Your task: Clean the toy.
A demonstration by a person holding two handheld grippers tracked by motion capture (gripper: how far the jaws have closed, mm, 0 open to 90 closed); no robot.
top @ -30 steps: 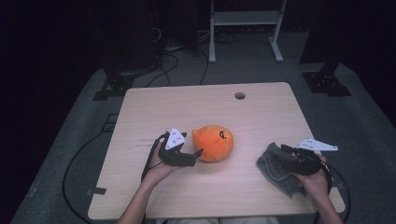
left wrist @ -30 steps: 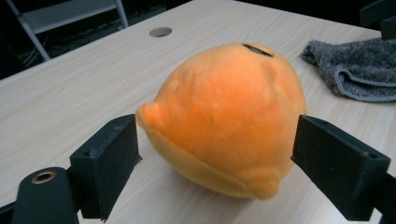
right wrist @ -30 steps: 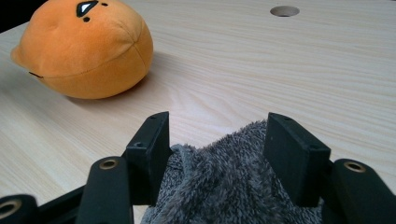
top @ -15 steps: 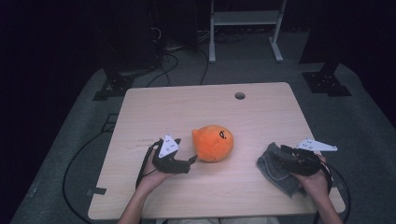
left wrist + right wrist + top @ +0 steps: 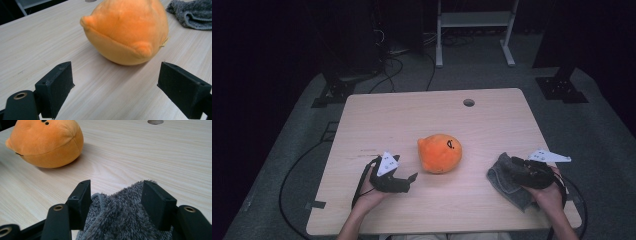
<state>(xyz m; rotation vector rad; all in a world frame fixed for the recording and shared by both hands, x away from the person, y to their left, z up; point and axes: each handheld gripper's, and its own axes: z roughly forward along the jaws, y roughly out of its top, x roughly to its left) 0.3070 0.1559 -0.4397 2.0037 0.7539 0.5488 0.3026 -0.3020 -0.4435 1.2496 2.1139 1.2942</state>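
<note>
Plush (image 5: 440, 153) sat mid-frame on the table (image 5: 412, 115), just right of your left gripper (image 5: 411, 178), whose jaws stood open and empty toward it, while your right gripper (image 5: 513, 163) at lower right was clamped on the grey cloth (image 5: 504, 181).

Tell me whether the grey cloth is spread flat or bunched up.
Bunched up. The grey cloth lies in a crumpled heap with folds near the table's right edge, its pile rising between the right hand-held gripper's jaws.

Orange toy (image 5: 127, 30): soft matt plush. Grey cloth (image 5: 120, 220): fuzzy fleece. Table (image 5: 412, 120): smooth pale wood-grain.
</note>
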